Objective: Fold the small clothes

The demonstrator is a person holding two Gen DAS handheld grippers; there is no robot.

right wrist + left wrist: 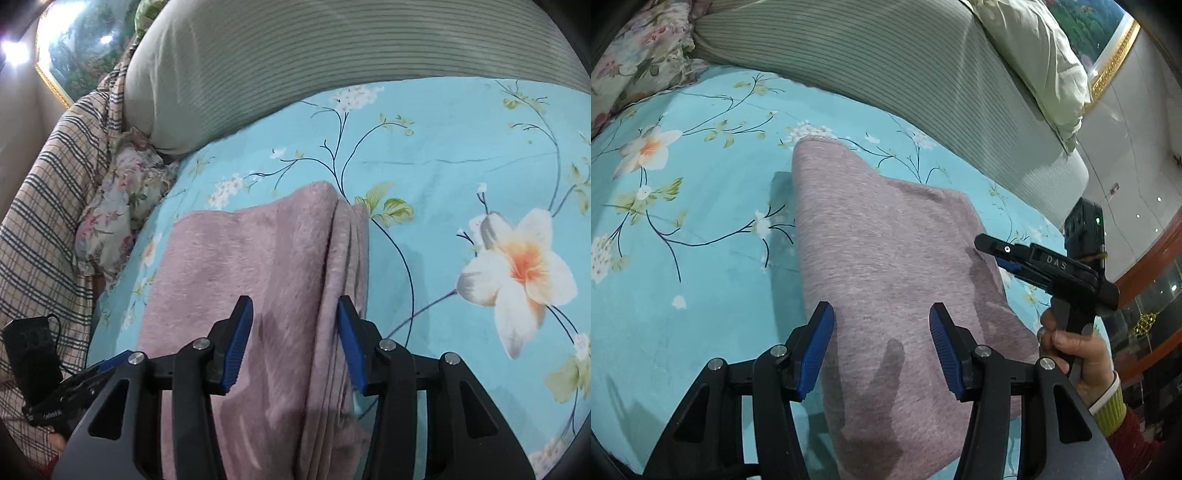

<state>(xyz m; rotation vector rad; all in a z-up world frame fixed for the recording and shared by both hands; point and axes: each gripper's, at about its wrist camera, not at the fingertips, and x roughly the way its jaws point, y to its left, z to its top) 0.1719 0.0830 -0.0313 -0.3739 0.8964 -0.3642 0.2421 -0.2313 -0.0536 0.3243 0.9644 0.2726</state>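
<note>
The left tongs (882,350) stand wide open with nothing between their blue pads, poised just above the near part of the pink garment (886,266). The right tongs (295,345) are spread just as wide and grip nothing; they hang over the same garment (258,266), their right pad close to the stacked layers at its folded edge. In the left wrist view the right tongs (1001,254) also appear from the side at the garment's right edge, held by the right hand (1071,343), though from that angle their gap is hard to read. The garment lies on the blue flowered bedsheet (701,221), already doubled into a thick oblong with one corner peaking up at the far end, so the folding looks well along. To finish well, I would judge it best to bring each pair of tongs down on its own side of the near edge, pinch through all the layers together rather than only the top one, and carry both sides across evenly so the stack does not skew. The plush nap looks soft and may slip. Beyond lie a striped bolster (886,74) and a plaid blanket (48,221).
</note>
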